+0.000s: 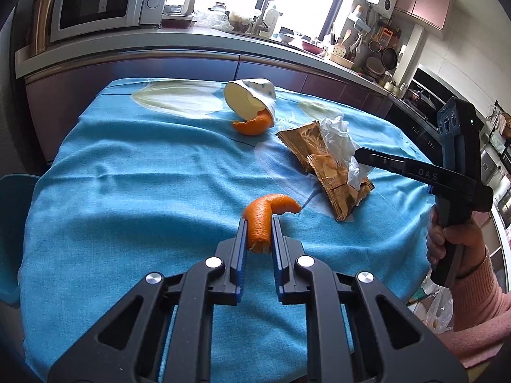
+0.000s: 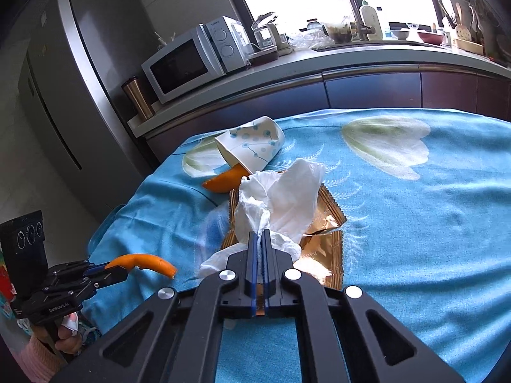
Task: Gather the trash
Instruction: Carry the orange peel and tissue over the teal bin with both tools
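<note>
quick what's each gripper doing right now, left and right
Left gripper: closed on a curved orange peel, held clear of the cloth.
Right gripper: fingers shut on the crumpled white tissue.

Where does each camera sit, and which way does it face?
Left wrist: on the left gripper, looking down along its fingers across the table toward the counter; right gripper and hand show.
Right wrist: on the right gripper, facing the counter and fridge; left gripper shows at lower left.
Shared: peel held by the left gripper, tissue held by the right, cup, wrapper, microwave.
</note>
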Demonstrator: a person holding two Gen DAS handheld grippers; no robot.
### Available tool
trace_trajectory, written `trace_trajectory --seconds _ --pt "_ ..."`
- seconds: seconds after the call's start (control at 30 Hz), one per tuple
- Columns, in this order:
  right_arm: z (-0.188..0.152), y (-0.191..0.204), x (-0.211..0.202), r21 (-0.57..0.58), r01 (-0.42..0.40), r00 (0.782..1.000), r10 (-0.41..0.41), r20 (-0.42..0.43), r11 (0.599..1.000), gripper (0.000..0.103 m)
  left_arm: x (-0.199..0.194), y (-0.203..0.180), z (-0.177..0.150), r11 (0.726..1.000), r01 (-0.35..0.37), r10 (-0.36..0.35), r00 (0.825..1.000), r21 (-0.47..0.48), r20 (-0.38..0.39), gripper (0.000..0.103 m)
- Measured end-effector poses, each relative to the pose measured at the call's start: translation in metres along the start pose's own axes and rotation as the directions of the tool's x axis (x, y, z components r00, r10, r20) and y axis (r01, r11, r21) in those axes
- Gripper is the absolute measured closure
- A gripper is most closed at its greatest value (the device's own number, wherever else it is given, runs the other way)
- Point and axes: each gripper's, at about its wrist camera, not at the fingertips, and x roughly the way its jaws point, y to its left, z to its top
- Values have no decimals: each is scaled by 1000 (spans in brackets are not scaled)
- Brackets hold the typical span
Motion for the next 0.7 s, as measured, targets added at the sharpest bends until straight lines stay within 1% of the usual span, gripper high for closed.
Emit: trace_trajectory --seconds 0.27,0.47,0.7 --pt "6 24 -11 -47 -55 998 57 31 997 101 -21 11 0 999 -19 20 999 -27 40 89" --pt "6 47 -10 -85 -105 994 108 25 991 101 -39 23 -2 997 -41 46 996 -58 72 89" --pt "7 79 1 -140 -168 986 168 -6 976 101 -57 39 -6 993 -69 79 992 -100 103 89"
